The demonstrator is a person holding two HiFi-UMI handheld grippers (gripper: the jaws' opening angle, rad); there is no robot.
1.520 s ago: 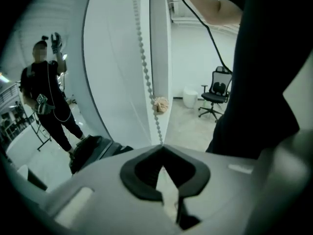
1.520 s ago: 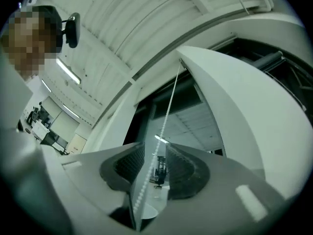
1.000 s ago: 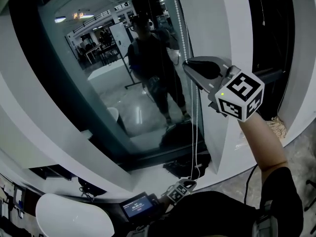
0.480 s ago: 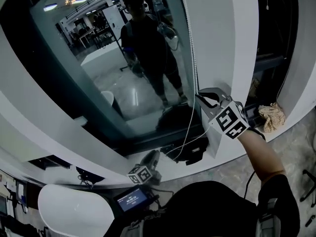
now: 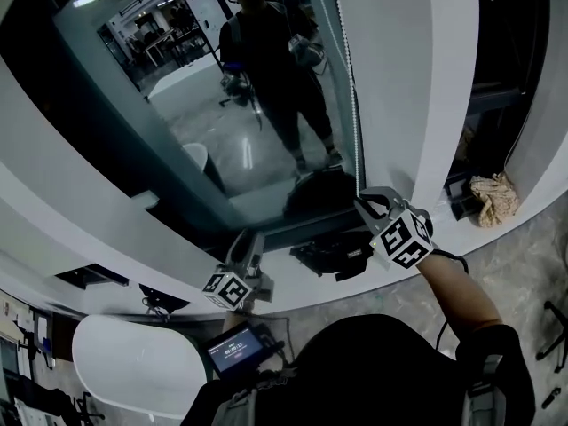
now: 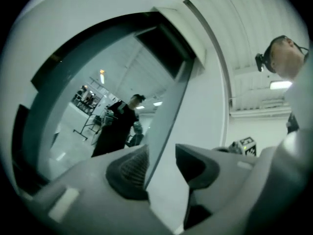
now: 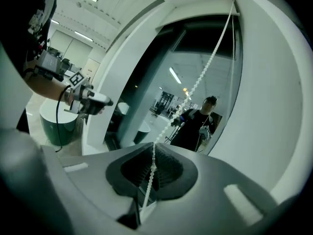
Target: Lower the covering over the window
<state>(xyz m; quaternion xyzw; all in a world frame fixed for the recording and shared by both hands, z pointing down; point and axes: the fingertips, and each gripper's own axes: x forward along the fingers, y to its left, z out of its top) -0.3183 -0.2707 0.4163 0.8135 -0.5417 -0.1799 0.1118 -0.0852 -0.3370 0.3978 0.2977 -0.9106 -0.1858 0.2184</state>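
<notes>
A white bead chain (image 5: 352,96) hangs down the right edge of the window pane (image 5: 222,105). My right gripper (image 5: 365,201) is shut on this chain low down, just above the sill. In the right gripper view the bead chain (image 7: 195,87) runs up from between the pads of the right gripper (image 7: 151,173) to the top of the frame. My left gripper (image 5: 249,240) is at the sill's lower left, away from the chain. In its own view the left gripper (image 6: 159,168) has just been opening, with nothing between the pads (image 6: 128,168).
A crumpled cloth (image 5: 493,198) lies on the sill (image 5: 293,287) at the right, and a dark bag (image 5: 333,256) under the window. A white pillar (image 5: 399,78) stands right of the chain. A white round seat (image 5: 133,375) and a small screen (image 5: 235,349) are close to me.
My right gripper has come down along the window edge with the chain in it. My left gripper has risen from near my body to the sill and moved left, and its jaws have opened.
</notes>
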